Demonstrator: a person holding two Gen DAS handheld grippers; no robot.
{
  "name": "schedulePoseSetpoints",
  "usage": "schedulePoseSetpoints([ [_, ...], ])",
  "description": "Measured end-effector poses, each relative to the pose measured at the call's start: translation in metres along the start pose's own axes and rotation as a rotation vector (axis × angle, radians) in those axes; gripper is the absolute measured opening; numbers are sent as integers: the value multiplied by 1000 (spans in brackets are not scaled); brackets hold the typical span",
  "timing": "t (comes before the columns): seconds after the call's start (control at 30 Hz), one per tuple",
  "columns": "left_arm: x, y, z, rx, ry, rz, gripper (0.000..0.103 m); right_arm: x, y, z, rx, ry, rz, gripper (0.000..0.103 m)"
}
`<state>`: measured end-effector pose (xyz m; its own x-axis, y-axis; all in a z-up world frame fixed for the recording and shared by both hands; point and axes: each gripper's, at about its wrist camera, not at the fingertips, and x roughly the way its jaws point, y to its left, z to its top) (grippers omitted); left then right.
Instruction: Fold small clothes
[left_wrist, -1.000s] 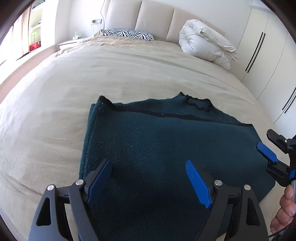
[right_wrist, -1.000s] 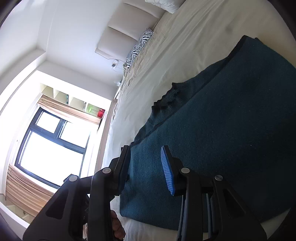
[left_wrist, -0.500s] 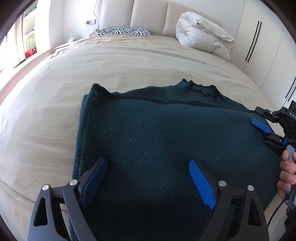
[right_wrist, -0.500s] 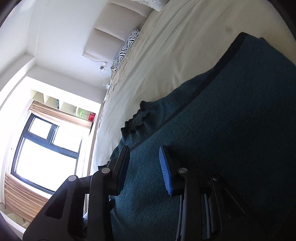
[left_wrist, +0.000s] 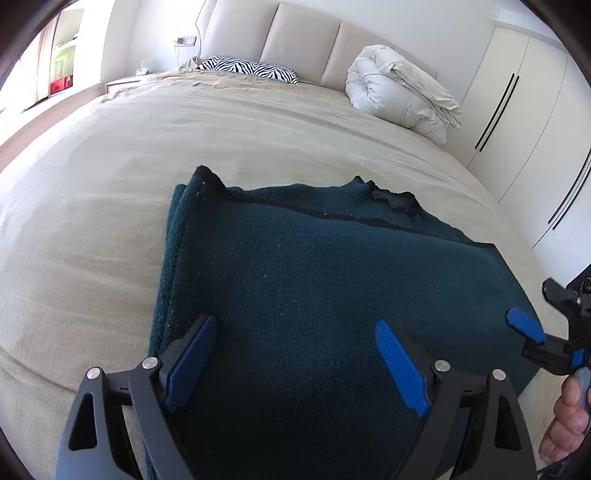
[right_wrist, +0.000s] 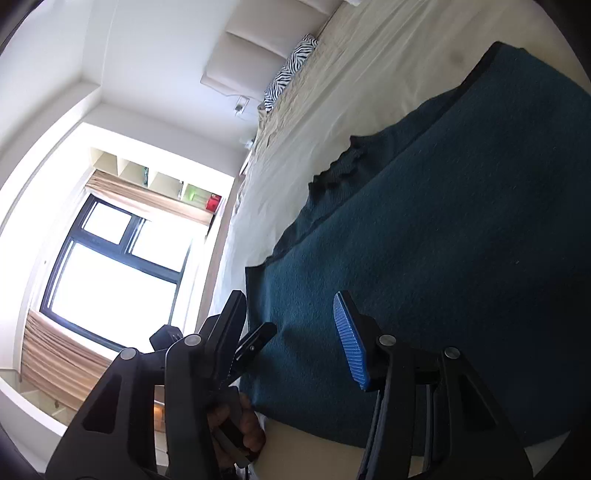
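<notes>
The dark green sweater now lies folded flat on the bed. At its three-o'clock edge the right gripper has backed off, jaws opening with nothing clamped. The left gripper hovers at six o'clock, jaws apart and empty; this fold looks finished.

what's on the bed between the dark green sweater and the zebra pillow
Nothing; only bare beige bedsheet lies between the dark green knit sweater and the zebra-striped pillow, per the left wrist view.

Wide beige bed: dark teal sweater folded flat near us, zebra pillow and rolled white duvet by the headboard.
</notes>
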<state>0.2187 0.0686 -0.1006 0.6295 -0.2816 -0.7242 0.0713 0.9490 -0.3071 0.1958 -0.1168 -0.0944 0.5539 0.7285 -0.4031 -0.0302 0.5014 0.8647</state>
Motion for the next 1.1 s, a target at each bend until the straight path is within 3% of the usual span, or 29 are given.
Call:
schedulePoseSetpoints([
  [0.1,-14,8,-6,-8,-1,-32,82,28,-13,-20,6,87,-53,48],
  [0.17,-29,18,-12,-23,-7,-47,75,16,-36,-20,58,52,-37,42],
  [0.23,-51,33,-16,-77,-35,-21,75,-13,-51,-16,115,-13,-41,45],
  [0.3,-75,53,-20,-151,-87,-22,82,-44,-56,-15,133,-77,-74,47],
  [0.37,-89,75,-22,-230,-117,-37,89,-69,-52,-15,120,-116,-95,58],
  [0.43,-87,93,-21,-300,-83,-73,89,-88,-43,-15,102,-119,-91,58],
  [0.57,-65,116,-21,-448,29,-234,89,-76,-13,-19,57,-56,-53,58],
  [0.77,-48,114,-14,-476,111,-308,88,-30,22,-15,42,31,12,58],
  [1.0,-22,106,-9,-497,295,-427,88,13,52,-5,33,136,55,58],
  [1.1,-20,108,-11,-526,304,-454,88,30,61,-3,38,182,66,58],
])
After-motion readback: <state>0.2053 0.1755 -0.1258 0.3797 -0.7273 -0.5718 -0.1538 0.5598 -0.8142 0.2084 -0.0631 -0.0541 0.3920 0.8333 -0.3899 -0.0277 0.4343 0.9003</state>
